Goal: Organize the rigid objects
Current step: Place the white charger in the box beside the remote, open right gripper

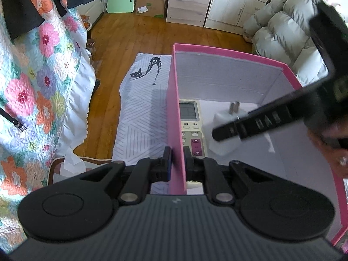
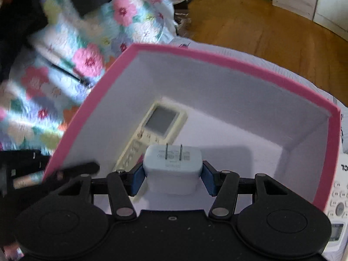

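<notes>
The right gripper (image 2: 173, 179) pinches a smooth white plug charger (image 2: 173, 167) over the pink box (image 2: 239, 65). Next it should lower and let go. The left gripper (image 1: 177, 163) squeezes the box's thin wall. A cream remote (image 2: 156, 128) lies flat inside.

I see a wooden floor (image 1: 134, 32) across the upper frame. On it lies a white patterned cloth (image 1: 141, 113) at centre, printed with a black cat (image 1: 136, 74). A pink box (image 1: 174, 108) stands on the cloth, right of centre. In the right wrist view, a white remote (image 2: 337, 204) lies on the cloth just beside the box, at lower right.
</notes>
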Motion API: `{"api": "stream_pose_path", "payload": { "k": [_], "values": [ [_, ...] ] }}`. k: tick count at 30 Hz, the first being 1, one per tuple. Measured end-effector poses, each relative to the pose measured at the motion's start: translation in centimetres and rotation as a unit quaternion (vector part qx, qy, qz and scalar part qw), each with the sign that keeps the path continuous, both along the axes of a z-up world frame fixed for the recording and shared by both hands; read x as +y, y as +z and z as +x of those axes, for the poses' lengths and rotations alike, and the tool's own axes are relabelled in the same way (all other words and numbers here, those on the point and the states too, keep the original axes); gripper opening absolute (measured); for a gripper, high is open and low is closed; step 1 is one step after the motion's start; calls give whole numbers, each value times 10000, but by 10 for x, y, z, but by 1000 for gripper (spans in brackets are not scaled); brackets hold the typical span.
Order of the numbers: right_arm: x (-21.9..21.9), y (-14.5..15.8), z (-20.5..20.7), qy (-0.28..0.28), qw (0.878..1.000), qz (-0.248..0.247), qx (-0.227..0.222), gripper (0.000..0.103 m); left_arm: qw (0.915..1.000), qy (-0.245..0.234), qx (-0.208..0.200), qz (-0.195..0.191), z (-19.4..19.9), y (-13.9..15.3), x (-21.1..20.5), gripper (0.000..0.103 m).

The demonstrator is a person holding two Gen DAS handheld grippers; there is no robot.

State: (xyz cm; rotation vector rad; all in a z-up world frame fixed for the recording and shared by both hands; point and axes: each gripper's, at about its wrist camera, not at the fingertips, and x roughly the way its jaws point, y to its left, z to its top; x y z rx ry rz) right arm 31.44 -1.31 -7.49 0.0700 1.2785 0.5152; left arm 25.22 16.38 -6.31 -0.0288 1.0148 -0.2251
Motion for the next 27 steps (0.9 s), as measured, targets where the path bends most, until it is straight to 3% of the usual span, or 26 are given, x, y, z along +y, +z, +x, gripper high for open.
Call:
{"api": "stream_pose_path", "payload": {
  "k": [4,6,10,13,15,17,19,24,27],
  "values": [
    [4,-1,7,-364,9989,-276,-125,63,10000,11,-10,-20,0,0,0,9],
    [3,3,6,-445,9985,-157,-264,77,10000,21,-8,-28,-1,0,0,9],
    [-10,33,-11,-310,9976,119,-609,78,10000,29,-9,-31,0,1,1,9],
    [-33,65,-40,-173,9911,409,-1251,78,10000,24,-12,-12,-1,1,0,9],
    [-53,88,-64,-117,9822,492,-1810,88,10000,30,-9,-5,-1,1,0,9],
    [-70,111,-85,-90,9710,257,-2374,97,10000,15,-9,41,0,1,-2,9],
    [-91,129,-101,-116,9621,33,-2724,97,9999,-4,-4,121,0,1,-4,8],
    [-168,154,-122,-403,9532,-7,-2995,98,9997,44,40,237,2,3,-9,8],
    [-206,150,-121,-769,9539,-515,-2854,95,9997,123,79,211,4,4,-9,9]
  ]
}}
